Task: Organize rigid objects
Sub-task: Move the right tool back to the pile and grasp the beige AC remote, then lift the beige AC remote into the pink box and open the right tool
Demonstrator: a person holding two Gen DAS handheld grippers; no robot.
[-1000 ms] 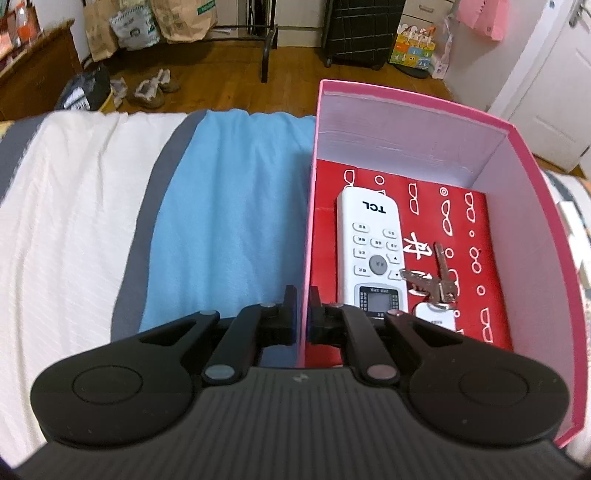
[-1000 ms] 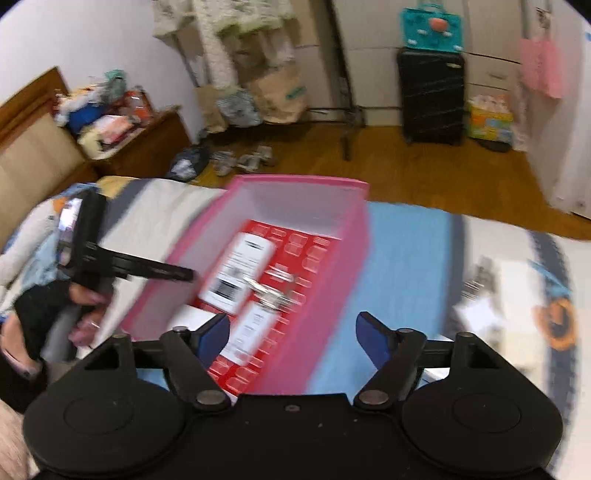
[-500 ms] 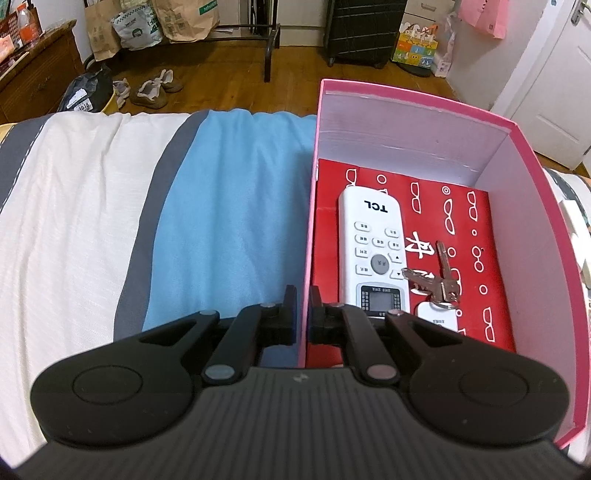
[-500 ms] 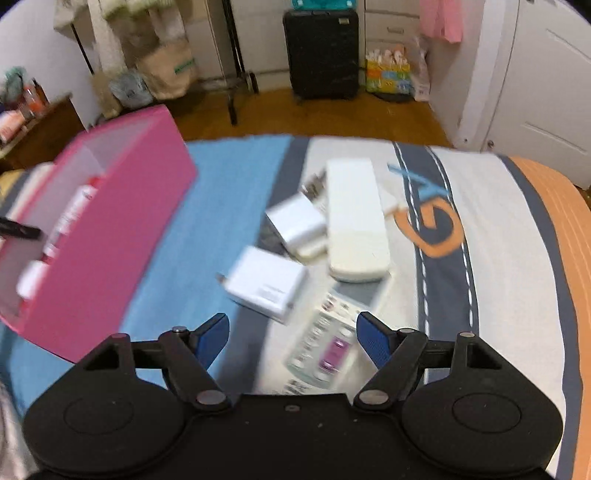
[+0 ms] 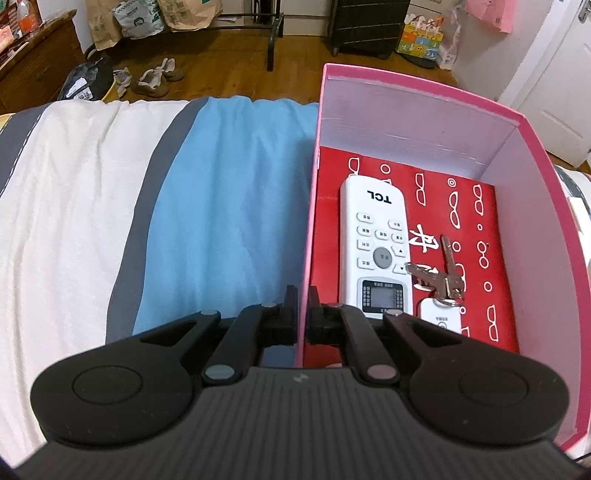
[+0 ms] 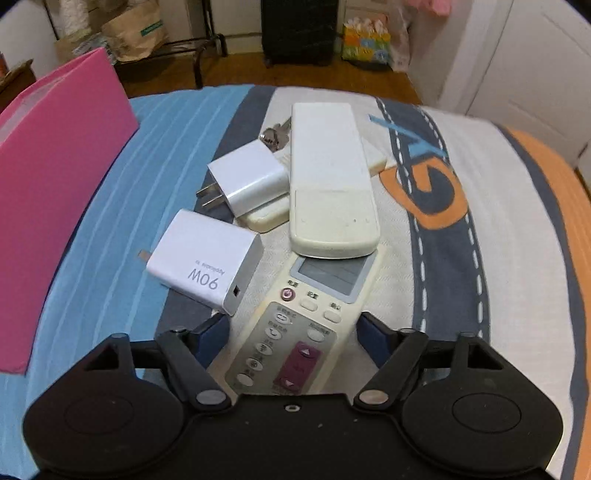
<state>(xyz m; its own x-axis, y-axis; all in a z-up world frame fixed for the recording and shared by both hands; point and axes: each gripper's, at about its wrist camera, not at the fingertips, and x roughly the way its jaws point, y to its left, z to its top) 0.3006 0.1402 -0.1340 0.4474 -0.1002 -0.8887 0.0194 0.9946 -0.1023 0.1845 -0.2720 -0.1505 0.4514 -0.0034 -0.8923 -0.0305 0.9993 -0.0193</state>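
My left gripper is shut on the near left wall of the pink box. Inside the box lie a white TCL remote and a bunch of keys with a white tag on a red sheet. My right gripper is open, its fingers either side of a cream button remote on the bed. Beyond it lie a 90W white charger, a smaller white plug charger, a long cream remote lying face down and keys. The pink box shows at the left.
The bedspread has white, grey and blue stripes and an orange band at the right. Beyond the bed edge are a wooden floor, shoes, paper bags and a black suitcase.
My right gripper swung away from the pink box to the right and down over the pile on the bed, now straddling the button remote. My left gripper has held still on the box wall.
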